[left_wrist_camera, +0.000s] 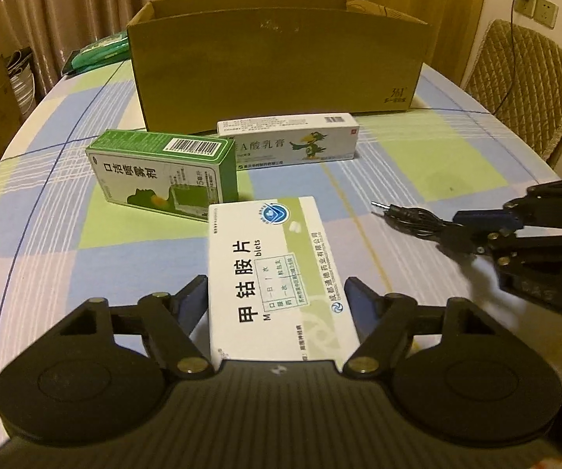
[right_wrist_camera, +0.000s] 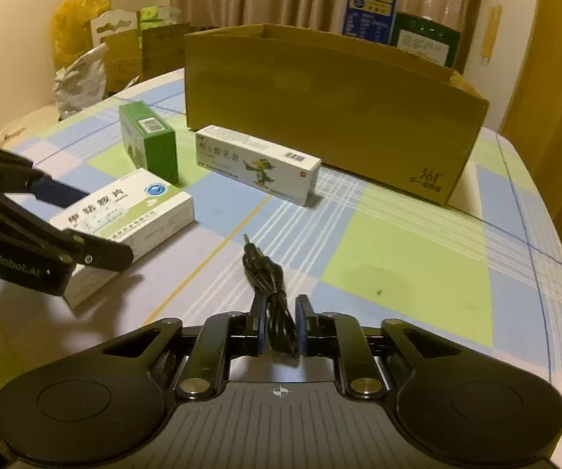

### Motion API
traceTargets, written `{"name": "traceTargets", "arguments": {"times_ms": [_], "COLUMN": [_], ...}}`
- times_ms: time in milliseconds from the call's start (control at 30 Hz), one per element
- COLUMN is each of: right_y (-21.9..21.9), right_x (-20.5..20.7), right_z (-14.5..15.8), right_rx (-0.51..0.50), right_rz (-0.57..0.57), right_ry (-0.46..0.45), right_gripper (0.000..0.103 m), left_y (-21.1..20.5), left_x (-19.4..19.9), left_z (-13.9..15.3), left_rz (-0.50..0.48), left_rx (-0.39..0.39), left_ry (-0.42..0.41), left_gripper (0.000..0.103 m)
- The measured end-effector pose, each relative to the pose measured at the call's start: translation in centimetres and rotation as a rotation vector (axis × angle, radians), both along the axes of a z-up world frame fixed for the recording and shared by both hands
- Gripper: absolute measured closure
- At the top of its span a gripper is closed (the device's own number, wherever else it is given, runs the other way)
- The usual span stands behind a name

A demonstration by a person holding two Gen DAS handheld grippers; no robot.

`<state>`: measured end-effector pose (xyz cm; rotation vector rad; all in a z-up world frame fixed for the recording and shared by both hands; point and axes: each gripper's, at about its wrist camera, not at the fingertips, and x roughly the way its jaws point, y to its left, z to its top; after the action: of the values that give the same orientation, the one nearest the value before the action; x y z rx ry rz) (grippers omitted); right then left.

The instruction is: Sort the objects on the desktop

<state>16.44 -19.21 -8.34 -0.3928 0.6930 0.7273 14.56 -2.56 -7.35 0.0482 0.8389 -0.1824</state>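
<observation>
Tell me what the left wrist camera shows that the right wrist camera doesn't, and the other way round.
Only the left wrist view shows a quilted chair and wall sockets. Only the right wrist view shows a yellow bag and the cable squeezed between the right gripper fingers. Both show the cardboard box, green carton, ointment box, and the white tablet box between the left gripper fingers.

A checked tablecloth in blue, green and white covers the table (left_wrist_camera: 417, 164). Just ahead of the left gripper (left_wrist_camera: 277, 297) lies a white tablet box (left_wrist_camera: 277, 265), a green box (left_wrist_camera: 163, 168) beyond it, a long white ointment box (left_wrist_camera: 292, 140) next, then the cardboard box (left_wrist_camera: 277, 66). A black cable (right_wrist_camera: 265, 273) lies before the right gripper (right_wrist_camera: 279, 326).
</observation>
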Motion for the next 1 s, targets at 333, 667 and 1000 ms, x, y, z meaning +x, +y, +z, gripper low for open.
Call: {"name": "traceTargets", "arguments": {"times_ms": [333, 667, 1000], "right_y": [1.0, 1.1, 1.2], "right_x": [0.7, 0.3, 0.2], "right_z": [-0.6, -0.5, -0.5], "right_rx": [0.01, -0.008, -0.01], "right_rz": [0.041, 0.047, 0.04], "right_ry": [-0.006, -0.022, 0.0], "right_gripper": [0.072, 0.073, 0.084], "left_y": [0.2, 0.5, 0.2], "left_x": [0.1, 0.7, 0.8], "left_z": [0.0, -0.3, -0.4], "left_rz": [0.002, 0.027, 0.01], "left_rx": [-0.013, -0.029, -0.006], "left_ry": [-0.016, -0.01, 0.009], "left_gripper": [0.032, 0.026, 0.036]}}
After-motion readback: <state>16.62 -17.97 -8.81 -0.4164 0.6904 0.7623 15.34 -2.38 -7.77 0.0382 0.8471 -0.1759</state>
